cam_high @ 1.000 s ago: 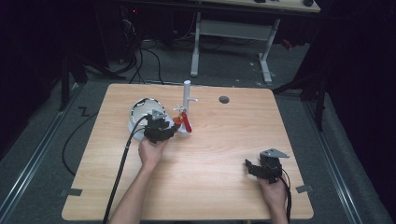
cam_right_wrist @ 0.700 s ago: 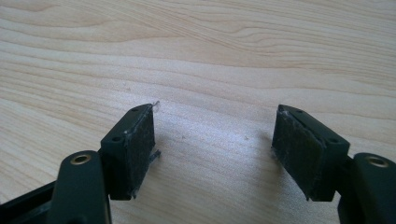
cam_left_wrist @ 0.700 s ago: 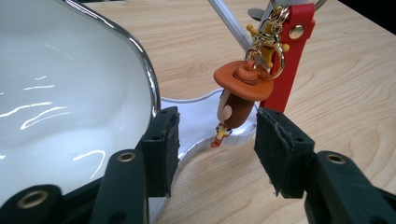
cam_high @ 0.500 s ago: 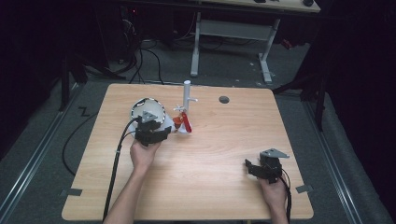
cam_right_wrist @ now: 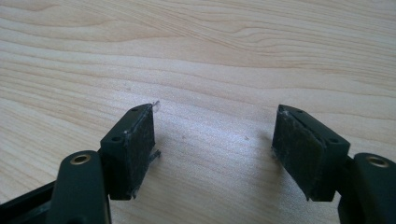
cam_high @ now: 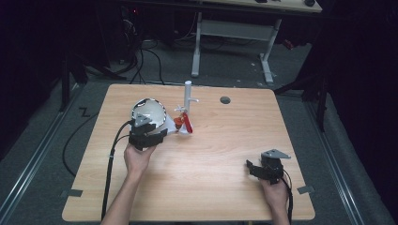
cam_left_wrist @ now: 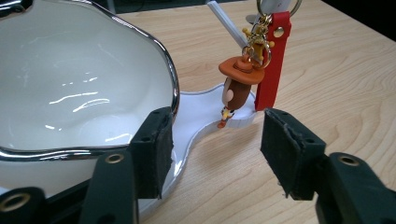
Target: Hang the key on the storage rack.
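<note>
A white bowl (cam_high: 149,112) (cam_left_wrist: 70,84) with a silver rim stands left of centre on the wooden table (cam_high: 211,150). Beside it stands a white peg stand (cam_high: 188,96). From the stand hangs a keychain (cam_high: 184,123): a red strap (cam_left_wrist: 273,60) and a small brown figure with an orange hat (cam_left_wrist: 238,86). My left gripper (cam_high: 162,133) (cam_left_wrist: 215,144) sits just in front of the bowl and points at the keychain. Its jaws have just been opening, with nothing between them. My right gripper (cam_high: 251,168) (cam_right_wrist: 215,140) rests open over bare wood at the front right.
A dark round plug (cam_high: 225,100) sits in the tabletop behind the stand. The left gripper's cable (cam_high: 110,173) trails off the front edge. The stand's flat white base (cam_left_wrist: 201,114) spreads toward the bowl. A desk frame (cam_high: 230,33) stands on the floor beyond the table.
My left gripper has drawn back to the left, away from the keychain, and its jaws stand wider. The keychain hangs on the stand. The right gripper has not moved.
</note>
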A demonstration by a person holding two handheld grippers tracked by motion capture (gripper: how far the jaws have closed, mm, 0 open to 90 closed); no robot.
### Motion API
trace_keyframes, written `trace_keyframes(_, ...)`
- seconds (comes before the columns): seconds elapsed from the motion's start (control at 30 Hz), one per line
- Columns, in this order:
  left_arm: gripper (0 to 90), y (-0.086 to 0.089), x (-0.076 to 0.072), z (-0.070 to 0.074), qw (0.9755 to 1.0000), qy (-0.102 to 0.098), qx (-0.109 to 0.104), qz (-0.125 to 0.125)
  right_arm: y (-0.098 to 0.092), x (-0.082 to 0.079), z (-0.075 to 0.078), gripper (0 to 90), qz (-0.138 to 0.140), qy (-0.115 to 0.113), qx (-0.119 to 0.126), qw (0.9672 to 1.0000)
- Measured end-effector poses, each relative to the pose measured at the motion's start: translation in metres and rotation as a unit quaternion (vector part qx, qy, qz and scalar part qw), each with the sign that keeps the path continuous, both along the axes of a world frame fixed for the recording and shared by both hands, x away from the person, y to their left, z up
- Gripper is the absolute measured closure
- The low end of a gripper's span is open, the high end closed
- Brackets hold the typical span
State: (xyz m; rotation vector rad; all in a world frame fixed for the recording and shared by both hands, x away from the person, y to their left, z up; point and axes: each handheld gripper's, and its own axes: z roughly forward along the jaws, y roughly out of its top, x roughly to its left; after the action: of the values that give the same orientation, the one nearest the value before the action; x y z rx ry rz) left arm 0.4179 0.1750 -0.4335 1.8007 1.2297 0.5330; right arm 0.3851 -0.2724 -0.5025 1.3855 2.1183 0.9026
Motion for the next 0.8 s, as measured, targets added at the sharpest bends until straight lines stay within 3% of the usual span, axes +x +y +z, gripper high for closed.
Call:
trace_keyframes(0.1, 40.3, 0.0, -0.005, 0.0, 0.9999, -0.01, -0.005, 0.002, 0.0, 0.0, 0.0, 30.2, 0.0, 0.0, 0.0, 1.0)
trace_keyframes(0.33, 38.5, 0.01, -0.011, -0.005, 0.9999, 0.003, -0.014, 0.01, 0.0, 0.0, 0.0, 30.1, 0.0, 0.0, 0.0, 1.0)
trace_keyframes(0.8, 36.7, 0.024, -0.03, -0.007, 0.9995, -0.009, -0.021, 0.021, 0.0, 0.0, 0.0, 30.2, 0.0, 0.0, 0.0, 1.0)
